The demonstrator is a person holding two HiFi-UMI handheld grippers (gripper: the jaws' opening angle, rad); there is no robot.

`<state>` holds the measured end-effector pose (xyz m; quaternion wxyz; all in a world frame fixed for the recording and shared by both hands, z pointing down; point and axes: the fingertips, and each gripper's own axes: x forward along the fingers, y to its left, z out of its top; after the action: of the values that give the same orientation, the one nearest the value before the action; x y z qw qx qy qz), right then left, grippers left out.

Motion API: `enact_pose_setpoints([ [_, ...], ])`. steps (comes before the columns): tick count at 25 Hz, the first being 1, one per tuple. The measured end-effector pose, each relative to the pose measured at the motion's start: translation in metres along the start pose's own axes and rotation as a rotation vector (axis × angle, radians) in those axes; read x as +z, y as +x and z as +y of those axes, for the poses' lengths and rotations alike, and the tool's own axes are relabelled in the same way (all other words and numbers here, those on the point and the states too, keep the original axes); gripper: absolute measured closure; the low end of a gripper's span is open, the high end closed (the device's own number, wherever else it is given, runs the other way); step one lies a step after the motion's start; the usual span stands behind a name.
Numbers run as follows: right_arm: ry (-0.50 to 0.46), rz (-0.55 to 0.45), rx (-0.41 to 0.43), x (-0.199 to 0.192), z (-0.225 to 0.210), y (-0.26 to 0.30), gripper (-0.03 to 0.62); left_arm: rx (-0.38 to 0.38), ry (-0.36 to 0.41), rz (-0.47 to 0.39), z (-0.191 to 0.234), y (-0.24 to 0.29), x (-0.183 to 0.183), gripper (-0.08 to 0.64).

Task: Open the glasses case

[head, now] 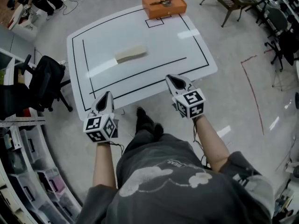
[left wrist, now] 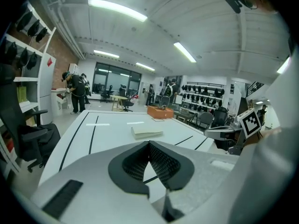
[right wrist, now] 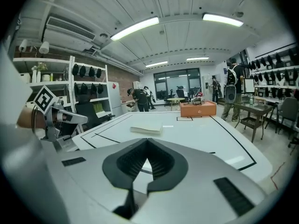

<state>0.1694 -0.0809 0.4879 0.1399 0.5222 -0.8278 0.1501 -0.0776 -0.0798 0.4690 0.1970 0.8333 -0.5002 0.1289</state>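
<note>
Left hand-held gripper (head: 106, 96) and right hand-held gripper (head: 174, 80) are both clenched on nothing, at the near edge of the desk (head: 191, 50). Glasses case (head: 131, 53) lies mid-desk, looks shut, well apart from both. I'd open the jaws on approach, pin the base with one, and lift the lid at the seam with the other.

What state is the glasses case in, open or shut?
Shut: the glasses case lies flat on the table, lid down on its base, only a thin seam along the side, no inside showing.
</note>
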Motion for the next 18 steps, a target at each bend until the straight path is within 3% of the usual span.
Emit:
enact_pose_setpoints([
  [6, -0.031, 0.024, -0.041, 0.019, -0.019, 0.030, 0.591, -0.053, -0.039, 0.046, 0.017, 0.053, 0.003, 0.558],
  [12, -0.046, 0.040, -0.061, 0.043, -0.033, 0.073, 0.591, -0.091, -0.008, 0.127, 0.033, 0.102, 0.007, 0.558],
  [18, -0.043, 0.085, -0.065, 0.041, -0.037, 0.107, 0.591, -0.126, -0.004, 0.183, 0.044, 0.140, 0.007, 0.558],
])
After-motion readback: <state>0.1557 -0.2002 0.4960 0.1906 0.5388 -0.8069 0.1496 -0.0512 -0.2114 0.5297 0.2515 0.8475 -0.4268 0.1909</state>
